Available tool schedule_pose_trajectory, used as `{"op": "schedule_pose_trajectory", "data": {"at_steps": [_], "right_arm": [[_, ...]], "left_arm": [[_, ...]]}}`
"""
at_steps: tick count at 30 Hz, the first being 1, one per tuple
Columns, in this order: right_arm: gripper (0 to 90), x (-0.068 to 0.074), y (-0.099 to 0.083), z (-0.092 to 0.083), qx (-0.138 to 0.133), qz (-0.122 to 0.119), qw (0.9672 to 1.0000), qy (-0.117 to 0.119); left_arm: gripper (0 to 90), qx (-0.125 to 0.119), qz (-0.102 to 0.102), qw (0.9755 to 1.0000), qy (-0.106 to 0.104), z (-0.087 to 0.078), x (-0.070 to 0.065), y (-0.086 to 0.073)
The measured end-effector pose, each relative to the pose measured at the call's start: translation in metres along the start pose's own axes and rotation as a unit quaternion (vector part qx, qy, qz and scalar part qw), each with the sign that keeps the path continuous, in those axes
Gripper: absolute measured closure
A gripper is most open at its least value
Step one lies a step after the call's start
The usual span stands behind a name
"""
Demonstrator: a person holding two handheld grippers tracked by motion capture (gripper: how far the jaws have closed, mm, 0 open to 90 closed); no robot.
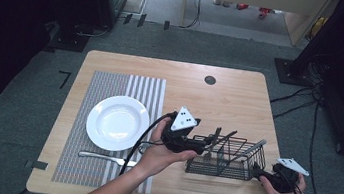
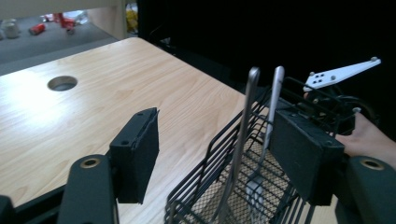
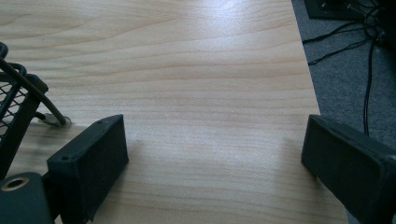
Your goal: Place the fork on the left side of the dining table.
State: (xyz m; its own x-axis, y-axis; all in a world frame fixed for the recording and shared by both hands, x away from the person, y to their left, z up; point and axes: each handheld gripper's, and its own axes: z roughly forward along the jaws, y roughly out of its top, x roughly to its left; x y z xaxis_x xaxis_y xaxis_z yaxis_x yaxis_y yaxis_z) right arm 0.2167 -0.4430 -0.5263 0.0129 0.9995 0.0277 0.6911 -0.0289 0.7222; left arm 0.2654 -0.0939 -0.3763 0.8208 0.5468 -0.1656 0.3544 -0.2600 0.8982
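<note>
Left tongs (image 2: 215,154) are standing partly open at the near left end of the black wire caddy (image 1: 225,159), with two upright metal handles (image 2: 247,126) rising between the pads; the right pad (image 2: 303,158) is sitting just beside the farther handle, and whether it is pressing on it cannot be told. Nothing is being gripped by the left pad (image 2: 137,154), which is hanging over bare surface (image 2: 93,107). Right tongs (image 3: 215,163) are resting wide open over the wooden surface, empty, with a corner of the caddy just beside their left pad. In the high view the right tongs (image 1: 263,175) are sitting at the caddy's right end. Left of the left tongs, a fork (image 1: 101,157) is lying on the striped placemat (image 1: 111,81), and beyond it a white plate (image 1: 117,122) is sitting.
</note>
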Motion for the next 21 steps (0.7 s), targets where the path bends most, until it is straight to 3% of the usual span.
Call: {"op": "schedule_pose_trajectory", "data": {"at_steps": [5, 11, 14, 17, 21], "right_arm": [[6.6, 0.000, 0.000, 0.000, 0.000, 0.000, 1.0000, 0.000], [6.6, 0.000, 0.000, 0.000, 0.000, 0.000, 1.0000, 0.000], [6.6, 0.000, 0.000, 0.000, 0.000, 0.000, 1.0000, 0.000], [6.6, 0.000, 0.000, 0.000, 0.000, 0.000, 1.0000, 0.000], [6.6, 0.000, 0.000, 0.000, 0.000, 0.000, 1.0000, 0.000]], "left_arm": [[44.5, -0.001, -0.001, 0.9997, -0.024, 0.008, -0.003, 0.004], [58.1, 0.010, 0.009, 0.9995, -0.030, 0.017, -0.008, 0.008], [70.7, 0.016, 0.014, 0.9994, -0.026, 0.020, -0.010, 0.009], [84.8, 0.011, 0.005, 0.9991, -0.040, 0.020, -0.007, 0.009], [88.6, 0.004, 0.012, 0.9983, -0.057, 0.017, -0.005, 0.010]]}}
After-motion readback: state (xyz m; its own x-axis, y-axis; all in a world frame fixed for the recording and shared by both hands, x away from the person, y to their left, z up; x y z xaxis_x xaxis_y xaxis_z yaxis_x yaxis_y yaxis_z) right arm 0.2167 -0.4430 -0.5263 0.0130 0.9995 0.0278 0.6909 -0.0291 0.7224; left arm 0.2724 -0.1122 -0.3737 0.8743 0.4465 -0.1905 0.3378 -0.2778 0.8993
